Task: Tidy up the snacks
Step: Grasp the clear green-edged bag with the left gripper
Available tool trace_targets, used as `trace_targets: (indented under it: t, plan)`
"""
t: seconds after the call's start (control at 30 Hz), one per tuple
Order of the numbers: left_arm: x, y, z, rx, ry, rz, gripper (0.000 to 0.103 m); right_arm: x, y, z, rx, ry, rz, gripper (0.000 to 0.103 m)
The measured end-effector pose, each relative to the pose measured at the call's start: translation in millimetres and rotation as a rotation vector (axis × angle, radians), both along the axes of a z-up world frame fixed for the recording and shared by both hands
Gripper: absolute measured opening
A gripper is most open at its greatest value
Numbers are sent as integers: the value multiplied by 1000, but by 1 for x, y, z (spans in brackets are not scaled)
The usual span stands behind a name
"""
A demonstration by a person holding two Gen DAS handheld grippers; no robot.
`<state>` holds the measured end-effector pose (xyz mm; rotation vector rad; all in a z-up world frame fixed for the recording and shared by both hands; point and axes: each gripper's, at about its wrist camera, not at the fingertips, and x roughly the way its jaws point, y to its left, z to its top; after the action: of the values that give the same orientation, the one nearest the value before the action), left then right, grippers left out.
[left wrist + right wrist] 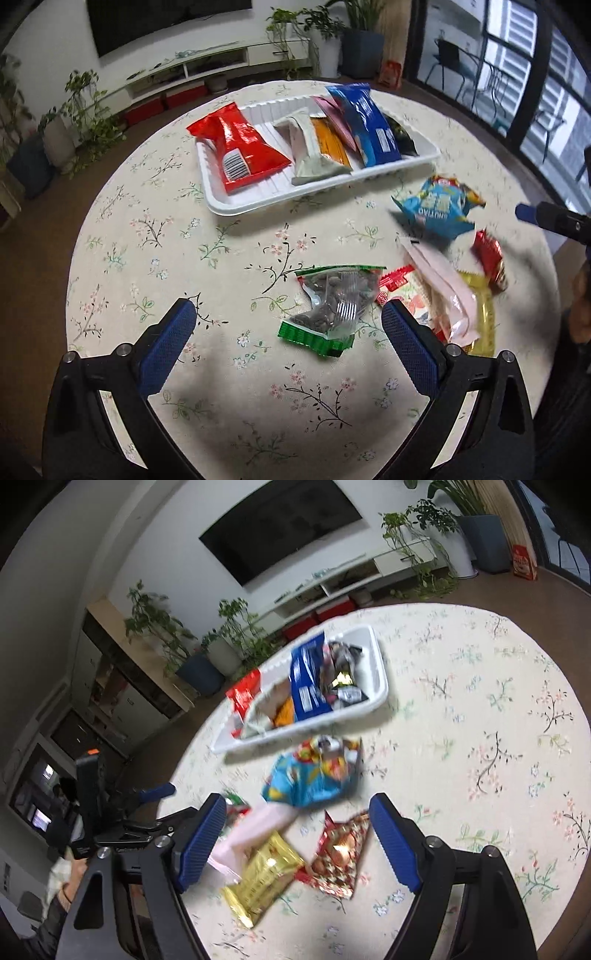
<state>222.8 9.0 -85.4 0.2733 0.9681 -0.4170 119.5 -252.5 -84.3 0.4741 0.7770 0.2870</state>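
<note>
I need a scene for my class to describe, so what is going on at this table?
A person with a handheld gripper in each hand is sorting snack packets into a white tray on a floral tablecloth. Several packets already lie in the tray, a red packet and a blue packet among them. Both the left gripper and the right gripper have open jaws and hold nothing. A green-edged seed packet and a small pile of other snacks are still loose on the cloth.

Floral tablecloth (155,236), wall-mounted dark television (284,524), potted plants (88,122), low white console (207,62)
</note>
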Motion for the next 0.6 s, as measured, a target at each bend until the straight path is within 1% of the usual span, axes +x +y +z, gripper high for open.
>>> trace_targets:
  t: [0.07,0.27,0.33,0.37,0.43,0.6]
  plan:
    - [1,-6,-5,36,-2,-15,102,-2,1,-2,-12,-3,1,80]
    - [21,-4,-18,68,67,-34,101,0,-5,-9,8,20,-16,80]
    - [23,-3,-22,78,75,-39,99,1,-4,-11,0,24,-13,80]
    - [24,-3,-23,76,77,-43,98,2,-3,-10,-3,27,-10,80]
    - [23,-3,-26,70,86,-54,92,4,-1,-12,-3,35,-5,80]
    - [19,-8,-26,74,70,-70,92,5,1,-13,-4,38,0,80]
